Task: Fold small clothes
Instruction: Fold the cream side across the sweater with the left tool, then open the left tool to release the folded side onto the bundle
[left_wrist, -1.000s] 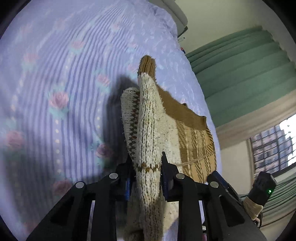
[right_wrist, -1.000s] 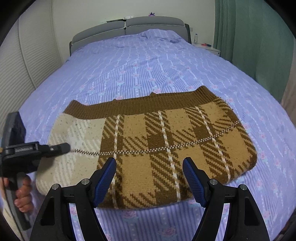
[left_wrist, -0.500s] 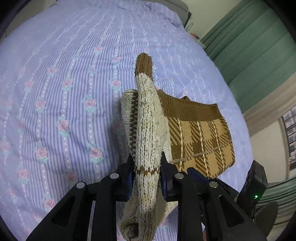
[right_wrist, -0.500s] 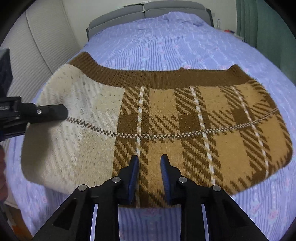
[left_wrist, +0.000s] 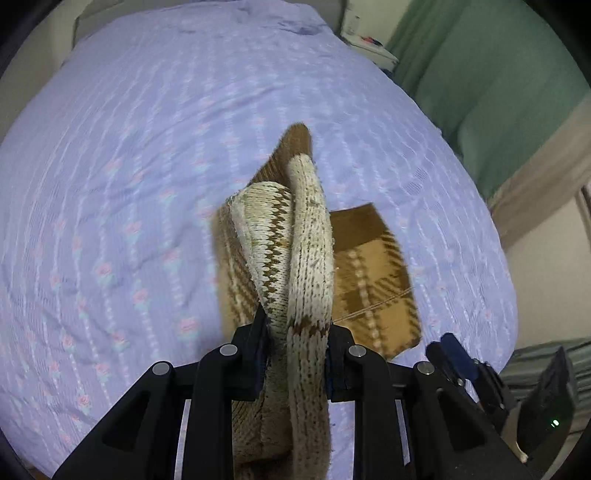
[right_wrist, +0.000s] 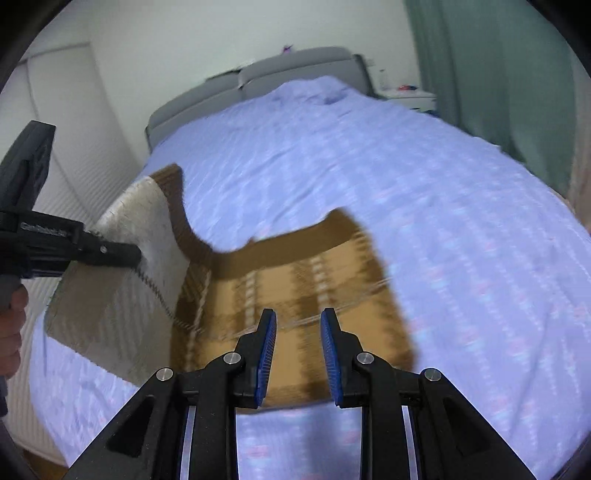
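Observation:
A knitted skirt (right_wrist: 332, 266), brown and tan plaid with a cream panel and a brown waistband, lies partly lifted off the bed. My left gripper (left_wrist: 295, 332) is shut on the cream side, which stands up in a thick fold (left_wrist: 306, 240) between its pads. In the right wrist view the left gripper (right_wrist: 125, 256) holds that cream side raised at the left. My right gripper (right_wrist: 297, 325) sits at the near hem with plaid fabric between its narrow blue pads. The right gripper (left_wrist: 454, 354) also shows at the lower right of the left wrist view.
The bed (right_wrist: 443, 221) has a lilac striped cover with small roses. A grey headboard (right_wrist: 258, 85) stands at the far end and a white nightstand (right_wrist: 406, 98) beside it. Green curtains (right_wrist: 498, 74) hang on the right. A person's hand (right_wrist: 11, 325) grips the left tool.
My right gripper's jaws went from wide to narrow at the near hem. The left gripper rose and swung rightward with the cream side, so the skirt bends over itself.

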